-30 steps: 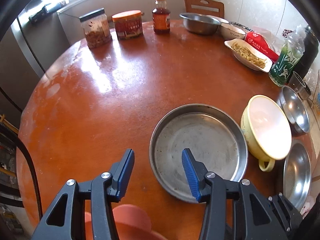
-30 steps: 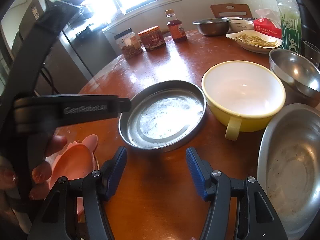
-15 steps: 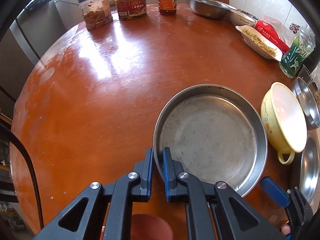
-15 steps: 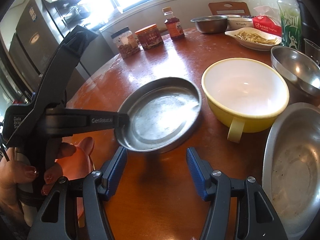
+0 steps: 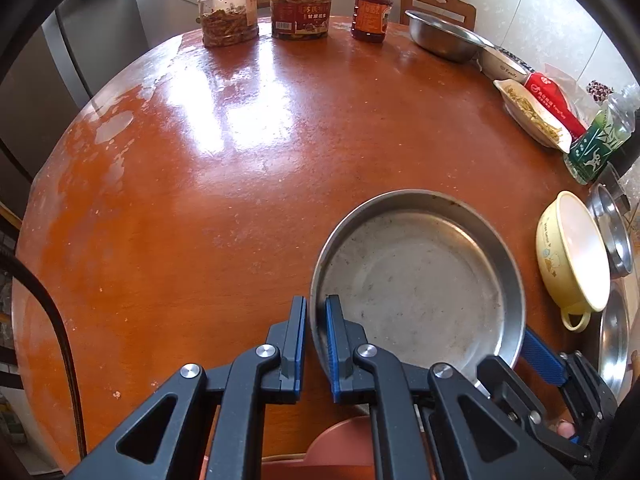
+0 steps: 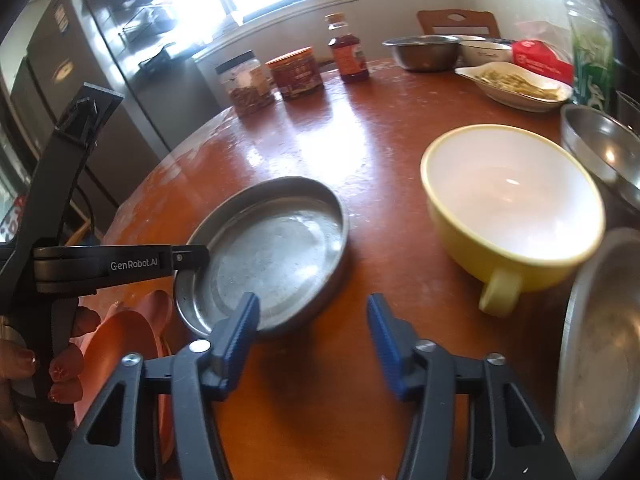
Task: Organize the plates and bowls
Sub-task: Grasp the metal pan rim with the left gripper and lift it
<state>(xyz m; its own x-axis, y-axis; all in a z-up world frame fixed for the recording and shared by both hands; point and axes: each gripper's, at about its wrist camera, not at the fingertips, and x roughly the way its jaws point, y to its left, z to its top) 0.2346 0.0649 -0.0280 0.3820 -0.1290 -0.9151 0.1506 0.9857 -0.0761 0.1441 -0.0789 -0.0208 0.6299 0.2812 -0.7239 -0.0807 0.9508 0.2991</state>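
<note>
The left gripper (image 5: 316, 334) has its jaws clenched on the near rim of the steel pan (image 5: 420, 284), one finger inside the wall, one outside. The pan sits toward the near right edge of the surface (image 5: 240, 160); whether it is lifted clear I cannot tell. It looks thin, stiff and fairly light, but smooth metal gripped at one rim point will likely tip and slip, so a firm pinch on the upright wall suits it best. The right gripper (image 6: 314, 326) hangs released just beside the pan's near side. The yellow bowl (image 6: 512, 204) stands close to the right, steel bowls (image 6: 600, 148) beyond it, and a pink dish (image 6: 116, 344) lies under the near edge.
</note>
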